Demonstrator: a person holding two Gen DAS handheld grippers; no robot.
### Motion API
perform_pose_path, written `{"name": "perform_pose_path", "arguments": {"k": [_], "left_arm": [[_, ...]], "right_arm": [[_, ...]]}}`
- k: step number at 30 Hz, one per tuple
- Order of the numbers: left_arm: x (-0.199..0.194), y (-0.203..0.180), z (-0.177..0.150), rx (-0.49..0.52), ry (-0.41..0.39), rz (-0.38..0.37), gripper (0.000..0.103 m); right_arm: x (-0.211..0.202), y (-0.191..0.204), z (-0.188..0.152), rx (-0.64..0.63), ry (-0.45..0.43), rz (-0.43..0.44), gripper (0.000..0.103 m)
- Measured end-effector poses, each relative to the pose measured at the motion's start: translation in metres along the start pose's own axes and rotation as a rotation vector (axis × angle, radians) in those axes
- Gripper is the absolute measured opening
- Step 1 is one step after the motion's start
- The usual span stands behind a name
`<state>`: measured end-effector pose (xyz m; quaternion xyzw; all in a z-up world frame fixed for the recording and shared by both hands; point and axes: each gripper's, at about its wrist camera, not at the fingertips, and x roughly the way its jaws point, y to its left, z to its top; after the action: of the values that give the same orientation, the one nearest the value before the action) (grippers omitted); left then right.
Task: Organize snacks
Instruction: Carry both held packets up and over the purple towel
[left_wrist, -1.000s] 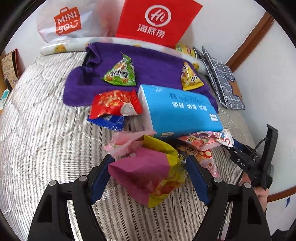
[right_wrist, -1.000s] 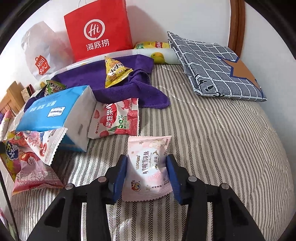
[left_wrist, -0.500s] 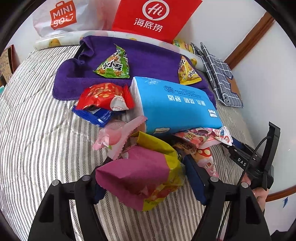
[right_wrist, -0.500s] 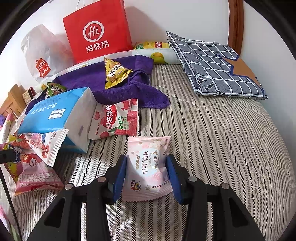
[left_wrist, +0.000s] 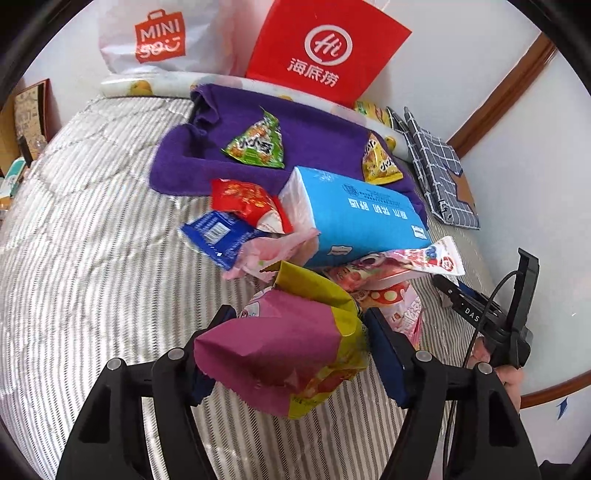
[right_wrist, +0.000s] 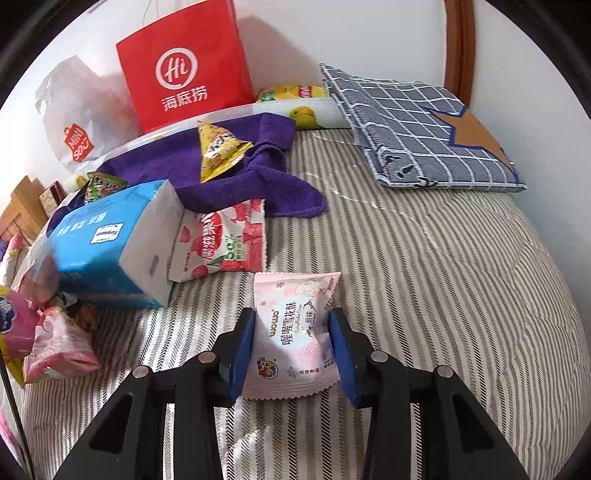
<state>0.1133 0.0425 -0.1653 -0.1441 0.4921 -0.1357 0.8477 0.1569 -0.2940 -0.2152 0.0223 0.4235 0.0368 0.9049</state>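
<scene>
In the left wrist view, the left gripper (left_wrist: 295, 347) clamps a magenta-and-yellow snack bag (left_wrist: 284, 354) near the blue tissue pack (left_wrist: 354, 218). In the right wrist view, the right gripper (right_wrist: 293, 350), its jaws just closing, squeezes a pink snack packet (right_wrist: 295, 332) on the striped bedcover (right_wrist: 424, 280); only here the red fruit-candy packet (right_wrist: 225, 240) shows.

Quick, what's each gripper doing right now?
Left gripper: jaws just closing, gripping the magenta and yellow snack bag.
Right gripper: jaws just closing on the pink snack packet.

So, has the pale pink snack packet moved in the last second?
No, the pale pink snack packet still sits just below the red-and-white strawberry packet.
</scene>
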Motion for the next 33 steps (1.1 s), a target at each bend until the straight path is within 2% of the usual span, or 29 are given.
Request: {"name": "perform_pose_path", "arguments": {"k": [8, 18, 27, 33], "left_arm": [[-0.024, 0.003, 0.001, -0.019, -0.057, -0.009, 0.070], [-0.059, -0.012, 0.008, 0.009, -0.122, -0.027, 0.070], [-0.075, -0.028, 0.026, 0.034, -0.161, -0.032, 0.070], [-0.073, -0.037, 0.038, 0.054, -0.167, -0.037, 0.070]], "right_arm": [[-0.038, 0.008, -0.008, 0.002, -0.049, 0.008, 0.038], [-0.087, 0.040, 0.004, -0.044, -0.126, 0.032, 0.038], [-0.107, 0.059, 0.023, -0.066, -0.167, 0.066, 0.038], [-0.115, 0.068, 0.035, -0.113, -0.195, 0.056, 0.038]]}}
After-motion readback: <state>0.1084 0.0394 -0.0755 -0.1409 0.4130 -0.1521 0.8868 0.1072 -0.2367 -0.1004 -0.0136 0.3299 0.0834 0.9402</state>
